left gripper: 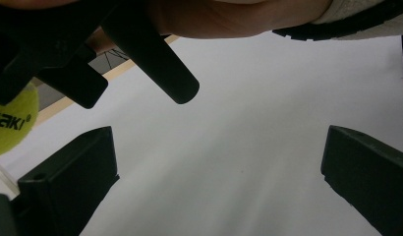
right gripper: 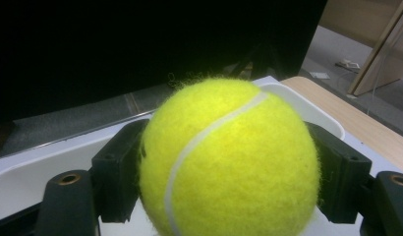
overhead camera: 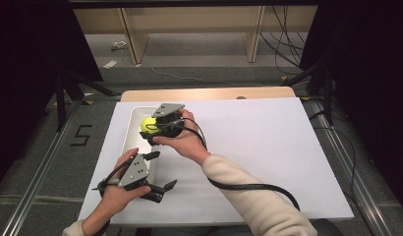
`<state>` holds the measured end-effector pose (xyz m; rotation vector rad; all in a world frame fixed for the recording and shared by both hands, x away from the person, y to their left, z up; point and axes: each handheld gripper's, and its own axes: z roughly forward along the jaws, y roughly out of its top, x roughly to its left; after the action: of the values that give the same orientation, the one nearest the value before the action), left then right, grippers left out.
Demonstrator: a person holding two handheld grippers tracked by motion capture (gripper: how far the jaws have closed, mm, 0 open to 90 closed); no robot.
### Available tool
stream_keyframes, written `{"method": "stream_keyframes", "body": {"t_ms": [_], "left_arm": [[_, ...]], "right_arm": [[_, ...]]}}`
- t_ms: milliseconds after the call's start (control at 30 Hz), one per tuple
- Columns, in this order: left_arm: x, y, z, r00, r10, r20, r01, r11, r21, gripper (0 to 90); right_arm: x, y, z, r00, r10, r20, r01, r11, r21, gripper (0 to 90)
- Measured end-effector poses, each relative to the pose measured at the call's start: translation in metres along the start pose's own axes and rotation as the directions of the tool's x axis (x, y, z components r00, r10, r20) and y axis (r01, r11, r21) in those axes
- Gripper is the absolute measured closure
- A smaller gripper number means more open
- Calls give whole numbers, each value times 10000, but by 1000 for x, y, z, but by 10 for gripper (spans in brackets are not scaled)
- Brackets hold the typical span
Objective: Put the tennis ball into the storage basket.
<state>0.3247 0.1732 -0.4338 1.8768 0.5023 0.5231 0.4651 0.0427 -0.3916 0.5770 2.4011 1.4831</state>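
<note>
Left gripper [overhead camera: 159, 172]: nearest the high camera, at the table's near left edge; jaws spread wide over bare white surface, nothing between them.
Right gripper [overhead camera: 149, 129]: one, held above the tray, jaws clamped on either side of the ball.
Ball [right gripper: 228, 160]: one, yellow-green felt with a white seam, pinched between the two black pads [right gripper: 117, 174]; hanging over the tray's far end in the high view.
Tray [overhead camera: 133, 133]: one, white, long and narrow, at the left side of the sheet.
Sheet [overhead camera: 268, 147]: one, white, covering most of the table.
Table [overhead camera: 209, 93]: one, a wooden strip showing along the far edge.
Hands: two, one per gripper; pale sleeve on the right forearm.
Cables: two, black, one trailing from each gripper.
</note>
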Motion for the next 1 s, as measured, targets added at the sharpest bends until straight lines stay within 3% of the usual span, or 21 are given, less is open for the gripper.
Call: {"method": "stream_keyframes", "body": {"t_ms": [1000], "left_arm": [[0,0,0,10000,44,34,-44,10000,12,0]], "right_arm": [[1,9,8,9999,6,-128,-6,10000,6,261]]}}
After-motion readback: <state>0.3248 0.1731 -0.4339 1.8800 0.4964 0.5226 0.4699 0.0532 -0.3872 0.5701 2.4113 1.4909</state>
